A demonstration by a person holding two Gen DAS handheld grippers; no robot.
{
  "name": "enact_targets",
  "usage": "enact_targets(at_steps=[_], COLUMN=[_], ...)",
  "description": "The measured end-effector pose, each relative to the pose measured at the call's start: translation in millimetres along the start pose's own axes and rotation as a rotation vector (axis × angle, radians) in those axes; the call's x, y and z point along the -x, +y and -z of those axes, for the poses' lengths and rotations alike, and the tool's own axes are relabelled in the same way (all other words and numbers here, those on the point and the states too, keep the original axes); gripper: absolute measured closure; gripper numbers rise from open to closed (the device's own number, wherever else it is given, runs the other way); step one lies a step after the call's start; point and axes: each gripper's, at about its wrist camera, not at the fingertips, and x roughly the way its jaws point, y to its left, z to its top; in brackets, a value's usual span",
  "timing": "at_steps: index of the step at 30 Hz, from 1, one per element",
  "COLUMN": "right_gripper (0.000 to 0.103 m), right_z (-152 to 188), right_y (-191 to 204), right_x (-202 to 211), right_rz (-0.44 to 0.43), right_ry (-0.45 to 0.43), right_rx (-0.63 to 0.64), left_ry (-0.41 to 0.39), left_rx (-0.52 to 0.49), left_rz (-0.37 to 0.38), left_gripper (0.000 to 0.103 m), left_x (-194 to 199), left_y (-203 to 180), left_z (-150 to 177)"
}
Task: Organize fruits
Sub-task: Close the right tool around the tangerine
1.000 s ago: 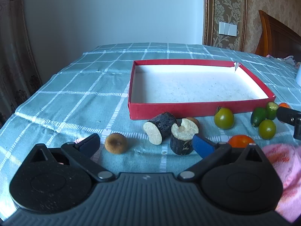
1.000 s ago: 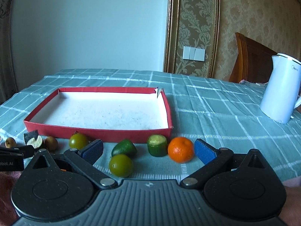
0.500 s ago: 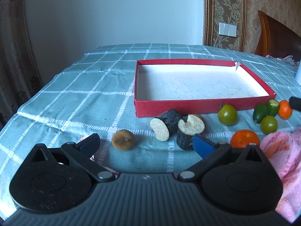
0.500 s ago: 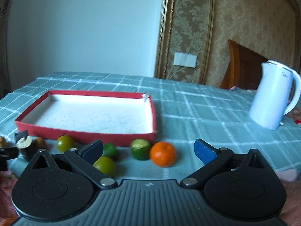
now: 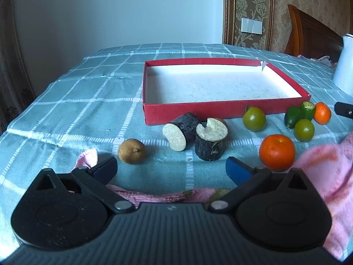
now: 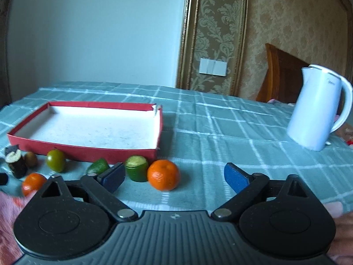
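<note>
Both tongs agape, fruit [image 5: 276, 152] untouched

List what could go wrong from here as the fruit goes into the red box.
1. The round orange lying loose between the open right gripper fingers could roll off when they close.
2. The upright log stub stands close ahead of the open left gripper, so a reach past it may topple it.
3. The red box has low walls; dropped fruit might bounce out.

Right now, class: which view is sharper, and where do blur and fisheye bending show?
Left wrist view: sharp; red box crisp, though the pink cloth smears. Right wrist view: softer; orange blurred, gold wall trim bowed by fisheye.
</note>
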Motion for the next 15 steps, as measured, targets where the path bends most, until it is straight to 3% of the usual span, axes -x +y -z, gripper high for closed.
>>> enact_targets(at_steps=[2, 6, 9, 15], right_gripper=[0.015, 0.048, 0.052, 0.058], right_z=[-0.7, 0.4, 5.7, 8.0], right_y=[3.1, 5.6, 0.9, -0.5], right_x=[-5.7, -30.1, -46.7, -60.8], right_rz=[-0.017, -0.018, -0.048, -0.071], right_ry=[0.001, 0.062, 0.115, 0.137], right_rx=[0.022, 0.048, 0.023, 0.025], left_ry=[-0.004, -0.002, -0.013, -0.007], left_rx=[-0.015, -0.012, -0.020, -0.019], left_rz=[-0.009, -0.003, 0.002, 0.010], left_gripper=[0.000, 0.000, 0.000, 0.000], left_x=[-1.0, -1.8, -0.8, -4.3], left_y=[-2.5, -2.9, -3.4, -2.9], left_z=[1.1, 1.3, 1.4, -0.4])
